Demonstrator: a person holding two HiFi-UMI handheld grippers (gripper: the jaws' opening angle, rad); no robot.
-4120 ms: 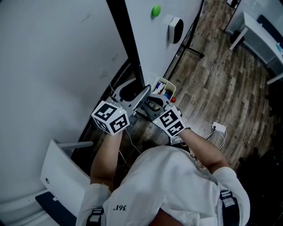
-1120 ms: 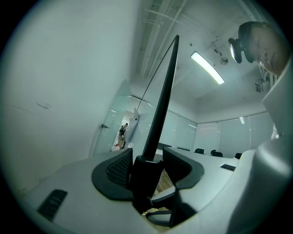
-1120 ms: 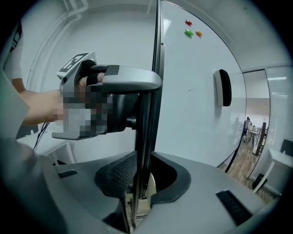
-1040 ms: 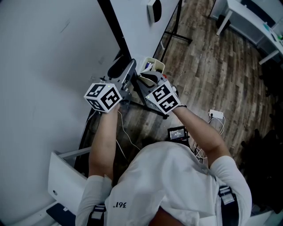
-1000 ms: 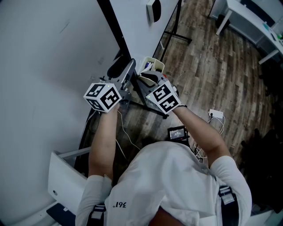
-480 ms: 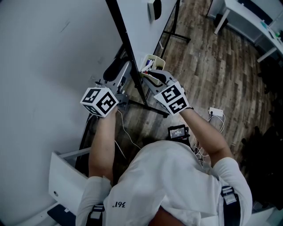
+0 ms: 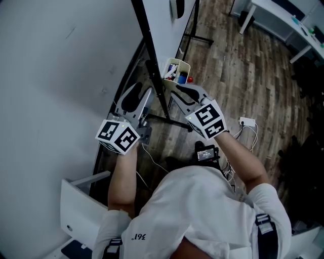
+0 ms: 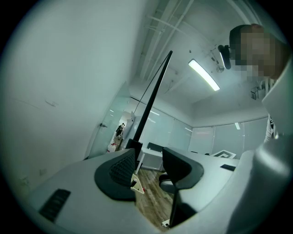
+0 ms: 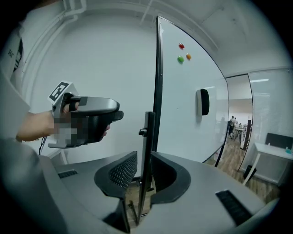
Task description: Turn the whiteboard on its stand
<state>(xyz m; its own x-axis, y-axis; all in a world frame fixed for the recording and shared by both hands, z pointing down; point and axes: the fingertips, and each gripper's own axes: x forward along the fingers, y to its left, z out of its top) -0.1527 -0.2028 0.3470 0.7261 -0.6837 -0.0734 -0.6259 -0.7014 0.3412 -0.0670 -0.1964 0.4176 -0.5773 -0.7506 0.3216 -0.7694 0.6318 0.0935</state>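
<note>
The whiteboard (image 7: pixel 164 25) stands edge-on to me, its black frame edge (image 7: pixel 152 66) running down to the stand's foot. My left gripper (image 7: pixel 137 94) hangs open to the left of that edge and clear of it. In the left gripper view its jaws (image 8: pixel 149 162) hold nothing, and the board's edge (image 8: pixel 153 91) rises beyond them. My right gripper (image 7: pixel 178 93) is to the right of the edge. In the right gripper view the stand's post (image 9: pixel 146 137) shows in the gap of its jaws (image 9: pixel 144 160), with a sliver of space at the left pad.
The board's face (image 9: pixel 183 114) carries three magnets and a black eraser (image 9: pixel 204 101). A small tray of markers (image 7: pixel 177 70) sits by the stand's foot. A white wall (image 7: pixel 50 76) is close on the left. A socket strip with cables (image 7: pixel 246 121) lies on the wooden floor, and a white desk (image 7: pixel 273 15) stands at far right.
Both grippers have drawn away from the board's edge, the left one to the left and towards me, the right one to the right. The edge now shows between them with room on each side.
</note>
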